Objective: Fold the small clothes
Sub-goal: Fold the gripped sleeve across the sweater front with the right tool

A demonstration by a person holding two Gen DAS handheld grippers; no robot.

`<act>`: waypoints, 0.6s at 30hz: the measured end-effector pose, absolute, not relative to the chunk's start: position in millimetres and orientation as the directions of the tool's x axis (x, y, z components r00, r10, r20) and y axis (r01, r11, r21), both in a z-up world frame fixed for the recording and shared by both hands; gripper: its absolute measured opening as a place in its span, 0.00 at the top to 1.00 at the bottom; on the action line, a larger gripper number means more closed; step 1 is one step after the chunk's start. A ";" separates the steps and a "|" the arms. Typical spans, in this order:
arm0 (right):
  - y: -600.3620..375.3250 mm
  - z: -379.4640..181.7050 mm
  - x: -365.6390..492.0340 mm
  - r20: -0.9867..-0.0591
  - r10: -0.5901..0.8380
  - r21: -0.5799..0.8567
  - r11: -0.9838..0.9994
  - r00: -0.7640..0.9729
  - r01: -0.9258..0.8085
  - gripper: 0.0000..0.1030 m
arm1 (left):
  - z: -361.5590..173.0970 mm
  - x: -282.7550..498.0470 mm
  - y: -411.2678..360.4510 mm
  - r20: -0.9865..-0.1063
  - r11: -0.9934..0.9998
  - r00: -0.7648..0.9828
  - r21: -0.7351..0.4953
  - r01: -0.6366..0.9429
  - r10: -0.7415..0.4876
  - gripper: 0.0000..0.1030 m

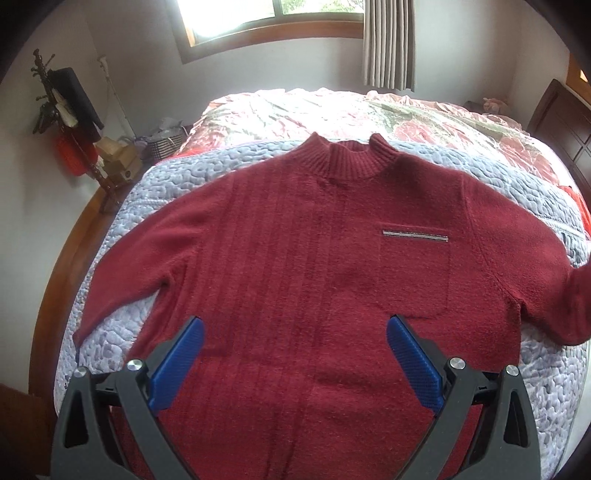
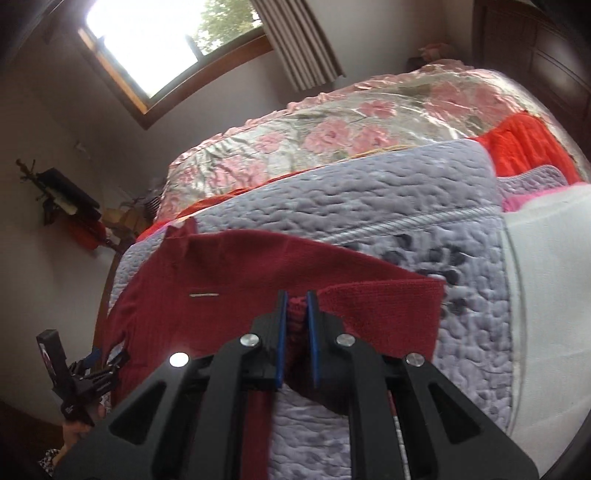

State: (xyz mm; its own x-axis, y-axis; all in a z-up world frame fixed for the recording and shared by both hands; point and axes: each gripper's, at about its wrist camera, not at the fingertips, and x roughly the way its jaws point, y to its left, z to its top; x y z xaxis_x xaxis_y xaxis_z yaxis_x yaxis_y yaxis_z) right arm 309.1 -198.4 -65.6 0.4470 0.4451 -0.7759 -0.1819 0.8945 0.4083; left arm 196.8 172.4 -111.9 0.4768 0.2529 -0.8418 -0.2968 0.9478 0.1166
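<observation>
Left wrist view shows the red sweater (image 1: 314, 236) spread face up on the lavender quilt (image 1: 177, 177) of the bed, collar away from the camera, body unfolded; the left gripper (image 1: 295, 328) hovers over its hem, jaws wide apart. The right gripper (image 2: 294, 302) is clamped on the sweater's right sleeve (image 2: 384, 306), so folding looks barely begun. No readable writing appears.

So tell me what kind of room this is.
Most likely a bedroom in a home. A bed with a floral quilt and dark wooden headboard fills the view, under a curtained window. The red sweater lies spread on a lavender blanket.
</observation>
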 end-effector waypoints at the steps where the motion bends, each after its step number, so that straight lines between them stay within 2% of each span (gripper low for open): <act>1: -171.9 -62.8 311.0 -0.772 0.463 0.411 0.886 0.436 -0.214 0.91 | -112.3 194.5 179.4 -0.843 0.946 0.473 0.117 -0.303 0.256 0.04; 6: -58.4 -69.0 326.7 -0.763 0.537 0.435 0.838 0.359 -0.330 0.91 | -116.2 182.1 211.8 -0.849 0.935 0.454 0.118 -0.335 0.270 0.04; 12: 26.8 -120.1 335.8 -0.806 0.534 0.444 0.831 0.256 -0.335 0.91 | -124.8 171.5 236.4 -0.856 0.927 0.433 0.129 -0.351 0.283 0.04; 15: 43.6 -146.5 335.8 -0.825 0.526 0.444 0.829 0.206 -0.340 0.84 | -131.8 171.4 241.1 -0.865 0.929 0.420 0.124 -0.347 0.273 0.04; 16: 43.1 -151.0 334.6 -0.828 0.529 0.455 0.828 0.186 -0.328 0.71 | -134.6 171.9 241.1 -0.869 0.931 0.416 0.121 -0.343 0.266 0.04; 18: 34.3 -142.7 328.9 -0.810 0.549 0.471 0.819 0.206 -0.329 0.58 | -140.2 173.9 238.5 -0.879 0.938 0.409 0.107 -0.330 0.244 0.04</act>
